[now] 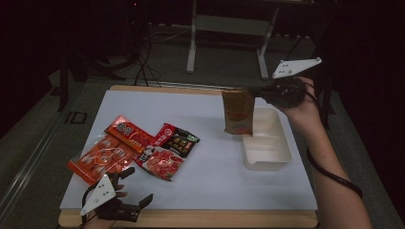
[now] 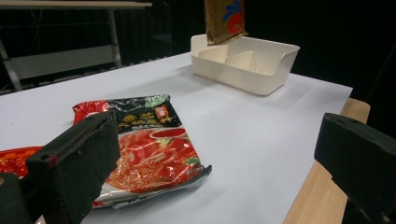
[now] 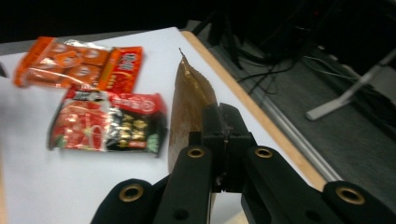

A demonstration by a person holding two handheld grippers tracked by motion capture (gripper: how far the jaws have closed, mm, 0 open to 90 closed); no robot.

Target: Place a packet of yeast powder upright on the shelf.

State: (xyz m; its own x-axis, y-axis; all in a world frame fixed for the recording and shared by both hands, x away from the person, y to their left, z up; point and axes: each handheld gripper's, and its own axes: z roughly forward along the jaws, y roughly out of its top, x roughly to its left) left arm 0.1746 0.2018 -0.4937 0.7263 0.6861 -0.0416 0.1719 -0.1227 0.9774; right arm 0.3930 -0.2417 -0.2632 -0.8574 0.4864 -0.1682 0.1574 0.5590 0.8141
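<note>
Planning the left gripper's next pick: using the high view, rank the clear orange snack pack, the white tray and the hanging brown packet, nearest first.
From the left gripper:
1. Clear orange snack pack, just beyond it, table's left.
2. White tray, across at the right.
3. Brown packet, hanging over the tray's far end.

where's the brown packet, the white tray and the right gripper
brown packet (image 1: 238,112), high view, middle of its front face
white tray (image 1: 267,161), high view, near rim
right gripper (image 3: 226,125), right gripper view, between the shut fingertips

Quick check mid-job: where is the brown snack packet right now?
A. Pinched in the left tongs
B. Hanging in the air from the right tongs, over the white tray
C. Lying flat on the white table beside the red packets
B: the right tongs are shut on the top edge of the brown packet, which hangs over the white tray.
</note>
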